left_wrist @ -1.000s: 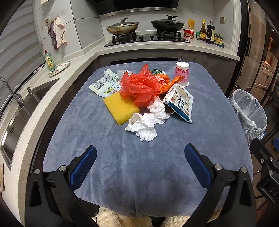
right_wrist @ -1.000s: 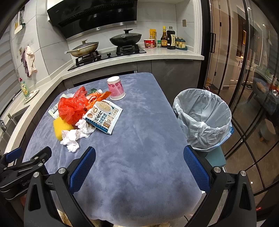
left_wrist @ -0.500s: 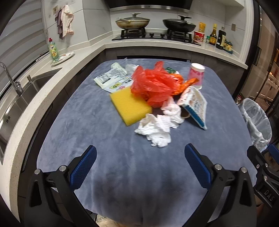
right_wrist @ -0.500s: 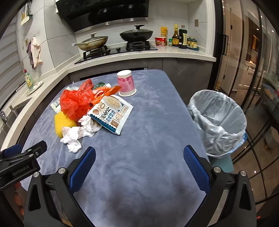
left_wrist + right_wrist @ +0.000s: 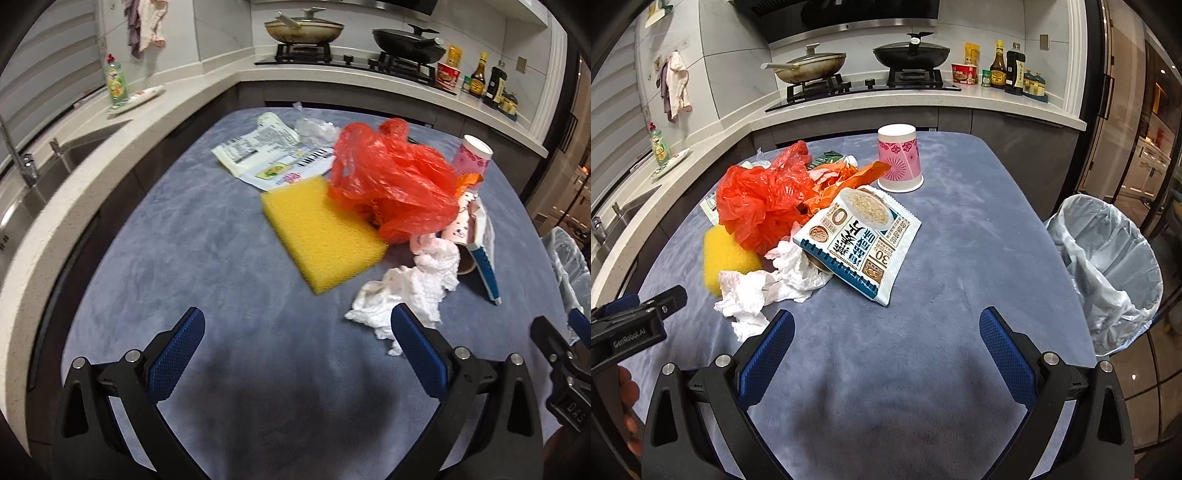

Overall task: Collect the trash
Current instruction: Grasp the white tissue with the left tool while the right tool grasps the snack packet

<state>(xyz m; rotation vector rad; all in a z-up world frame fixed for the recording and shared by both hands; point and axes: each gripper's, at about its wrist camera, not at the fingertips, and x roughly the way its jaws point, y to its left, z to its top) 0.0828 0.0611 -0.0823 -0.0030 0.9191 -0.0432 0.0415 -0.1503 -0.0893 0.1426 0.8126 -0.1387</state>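
**Inspector:** State of both tools?

**Assessor:** The left gripper [image 5: 293, 338] is released, fingers spread wide, nothing between them. The right gripper [image 5: 886, 339] is likewise released and empty. Both hover above the grey-blue table cover [image 5: 960, 229], short of the pile.

**Inspector:** Where is the trash?

**Assessor:** Heaped at mid-table. In the right wrist view the pile sits at about 11 o'clock from the right gripper. The crumpled tissue [image 5: 406, 291] is nearest; in the left wrist view the left tool's right-hand finger overlaps its near edge. Whether it touches, I cannot tell. The yellow sponge [image 5: 321, 236] lies at 12 o'clock from the left gripper, the red plastic bag [image 5: 391, 184] bunched behind it and resting partly on it.

**Inspector:** Orientation of the items?

**Assessor:** In the left wrist view, the sponge lies flat, long axis running from 11 toward 5 o'clock. The printed food packet [image 5: 860, 240] is propped against the pile, tilted, long axis roughly 1 to 7 o'clock in the right wrist view. The pink paper cup [image 5: 899, 158] stands inverted, mouth down, at the far side.

**Inspector:** Reason for the arrangement?

**Assessor:** My judgement: the lined bin [image 5: 1108, 266] stands off the table edge at 3 o'clock, on the right tool's side, so drops favour that hand. Open fingers suggest a first pick is pending, probably the tissue.
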